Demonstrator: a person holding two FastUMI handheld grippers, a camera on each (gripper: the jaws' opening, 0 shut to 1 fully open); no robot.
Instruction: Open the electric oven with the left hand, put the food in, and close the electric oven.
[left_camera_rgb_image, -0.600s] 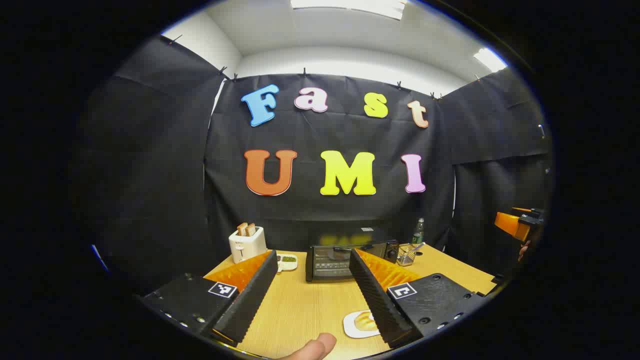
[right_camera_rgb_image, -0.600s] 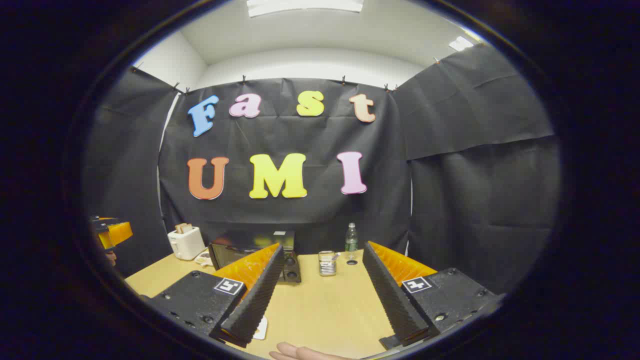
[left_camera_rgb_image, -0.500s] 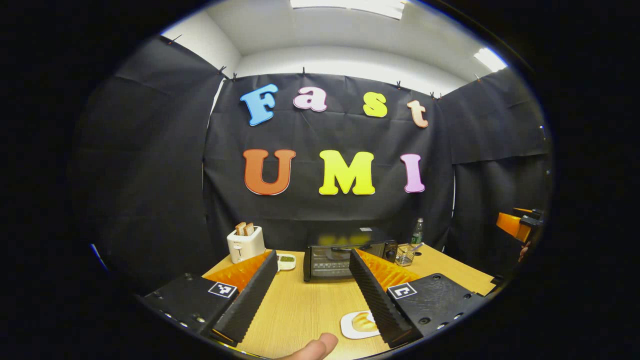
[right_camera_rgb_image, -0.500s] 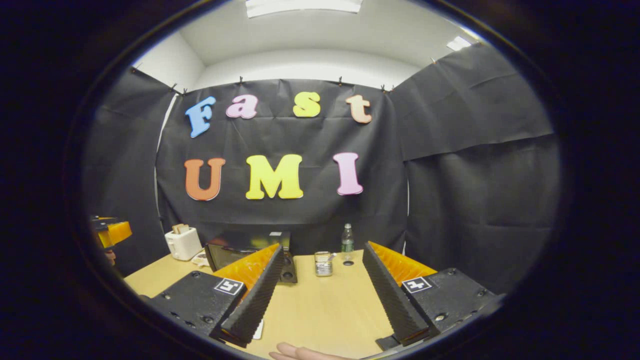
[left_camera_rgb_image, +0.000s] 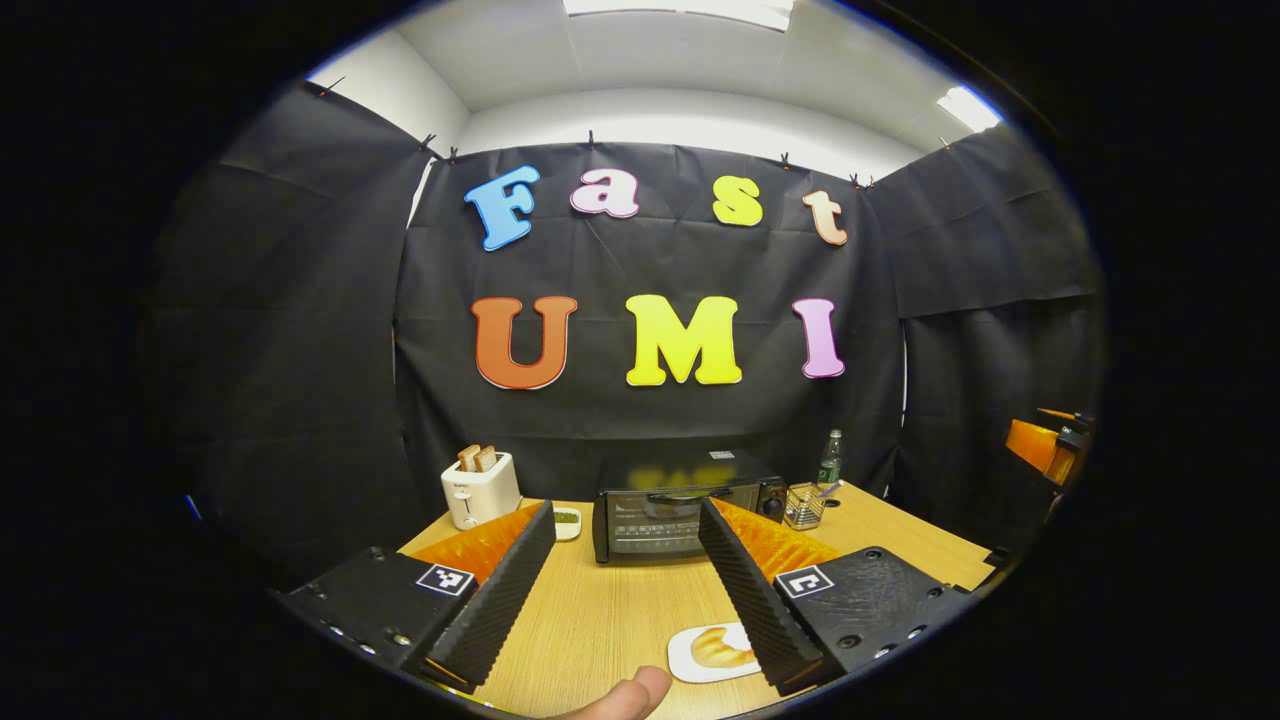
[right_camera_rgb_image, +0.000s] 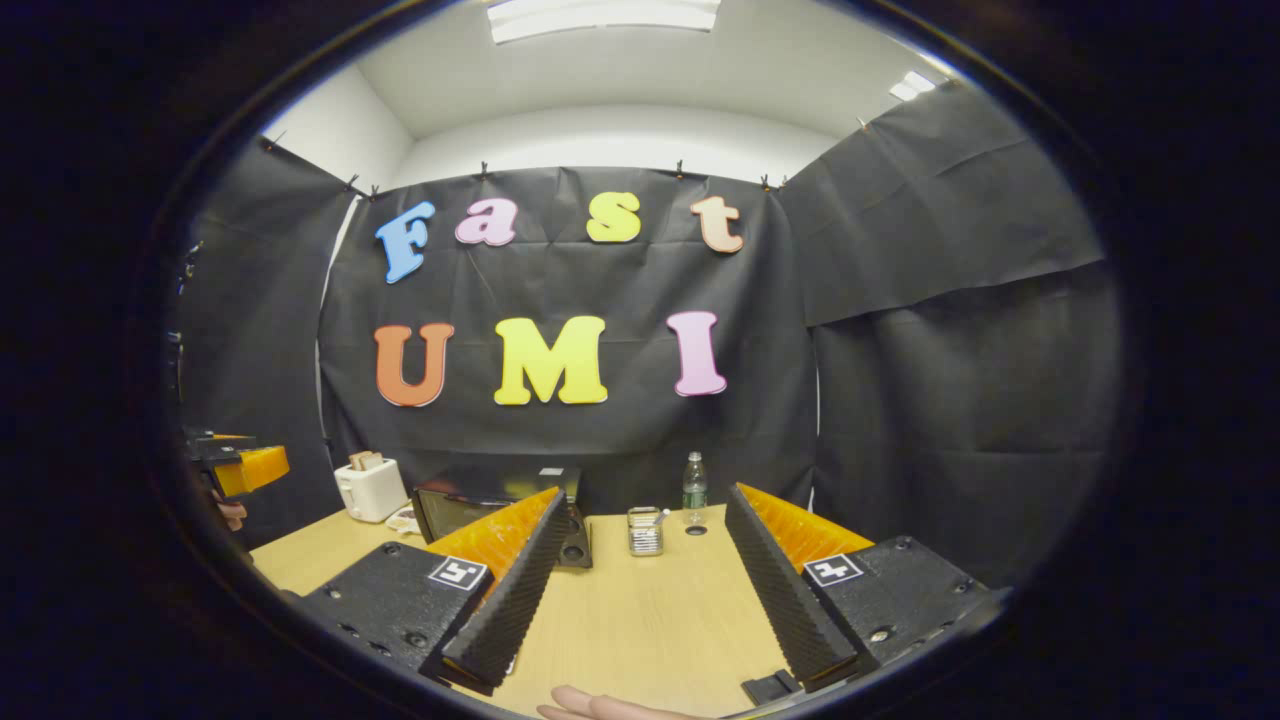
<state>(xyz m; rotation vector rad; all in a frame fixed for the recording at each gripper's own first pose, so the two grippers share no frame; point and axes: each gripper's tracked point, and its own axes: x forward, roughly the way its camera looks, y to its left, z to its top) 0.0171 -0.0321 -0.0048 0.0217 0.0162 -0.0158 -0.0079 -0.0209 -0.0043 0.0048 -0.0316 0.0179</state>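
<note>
While my left hand-held gripper (left_camera_rgb_image: 625, 590) hangs spread and empty above the bench (left_camera_rgb_image: 610, 610), the bread plate (left_camera_rgb_image: 715, 652) lies just beneath its right finger; farther on, dead ahead, stands the shut oven (left_camera_rgb_image: 680, 510) (handle crosswise). My right hand-held gripper (right_camera_rgb_image: 645, 590), likewise spread, sits farther off.

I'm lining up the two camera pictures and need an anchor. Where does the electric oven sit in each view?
Left gripper view: the electric oven stands at the table's far edge, centred, seen between this gripper's own fingers, door shut.
Right gripper view: the electric oven is left of centre, partly hidden behind this gripper's left finger.
Shared landmark: the white toaster, left of the oven in both.
</note>
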